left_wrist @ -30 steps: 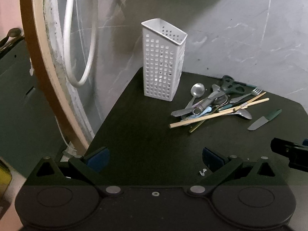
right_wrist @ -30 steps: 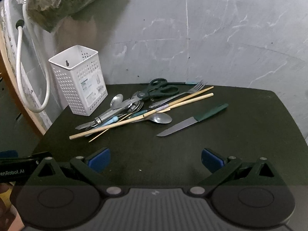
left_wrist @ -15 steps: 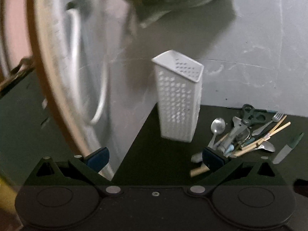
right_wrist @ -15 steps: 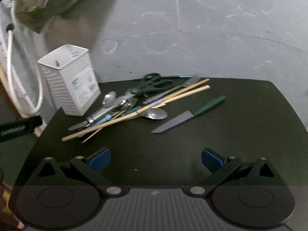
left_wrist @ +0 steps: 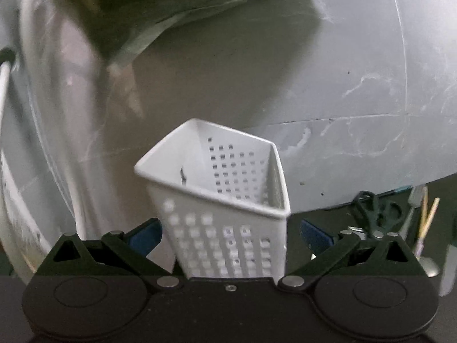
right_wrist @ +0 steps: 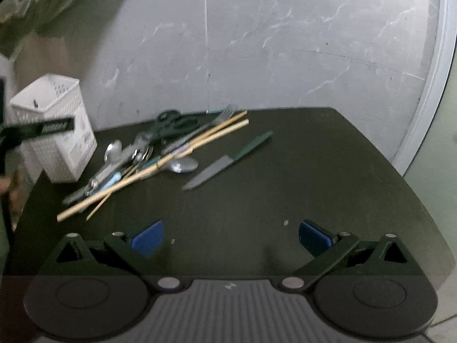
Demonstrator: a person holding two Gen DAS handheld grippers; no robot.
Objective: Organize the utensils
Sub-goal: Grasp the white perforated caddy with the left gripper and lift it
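Note:
A white perforated utensil holder stands upright and empty between the spread fingers of my left gripper, which is open; the blue pads sit close to its sides. In the right wrist view the holder is at the table's far left, with a black finger of the left gripper across it. Beside it lies a pile: scissors, a fork, chopsticks and spoons. A green-handled knife lies apart to the right. My right gripper hovers open over the table's front.
The black table backs onto a grey marbled wall. A white hose and a hanging plastic bag are at the left. The table's right edge drops off near a pale frame.
My left gripper moved forward and up to the holder, which now sits between its fingers. The right gripper shifted rightward, so the pile sits further left in its view.

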